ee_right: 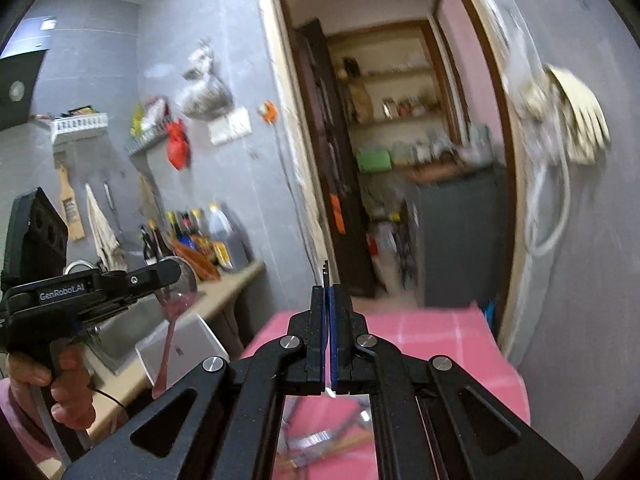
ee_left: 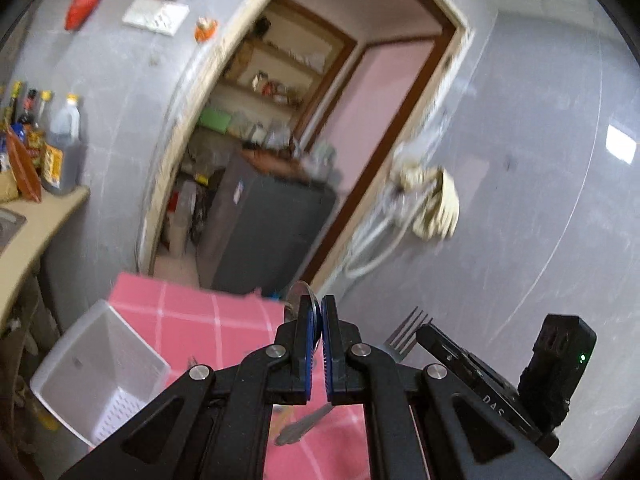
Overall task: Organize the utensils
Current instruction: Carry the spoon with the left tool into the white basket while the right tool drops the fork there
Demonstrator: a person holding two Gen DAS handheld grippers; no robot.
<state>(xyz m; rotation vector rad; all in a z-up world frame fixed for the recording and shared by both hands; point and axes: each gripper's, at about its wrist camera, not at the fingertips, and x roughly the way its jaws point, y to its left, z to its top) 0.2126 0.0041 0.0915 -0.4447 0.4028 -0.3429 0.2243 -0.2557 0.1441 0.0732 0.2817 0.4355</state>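
My left gripper [ee_left: 316, 320] is shut on a metal spoon [ee_left: 298, 300], bowl up above the fingertips, handle hanging below. In the right wrist view the same left gripper [ee_right: 160, 276] holds the spoon [ee_right: 178, 300] at the left. My right gripper [ee_right: 329, 304] is shut on a metal fork [ee_right: 325, 270], whose tines stick up edge-on above the fingertips. The fork's tines [ee_left: 410, 330] show in the left wrist view, beside the right gripper's body. A white plastic utensil bin [ee_left: 104, 372] stands below left, next to the pink checked table [ee_left: 208, 320]. Both grippers are raised above the table.
A beige counter [ee_left: 36, 224] with sauce bottles [ee_left: 62, 152] and a sink is at the left. An open doorway [ee_right: 392, 160] leads to a storeroom with shelves and a dark cabinet. Grey tiled walls stand on both sides; gloves and a hose [ee_right: 572, 120] hang at the right.
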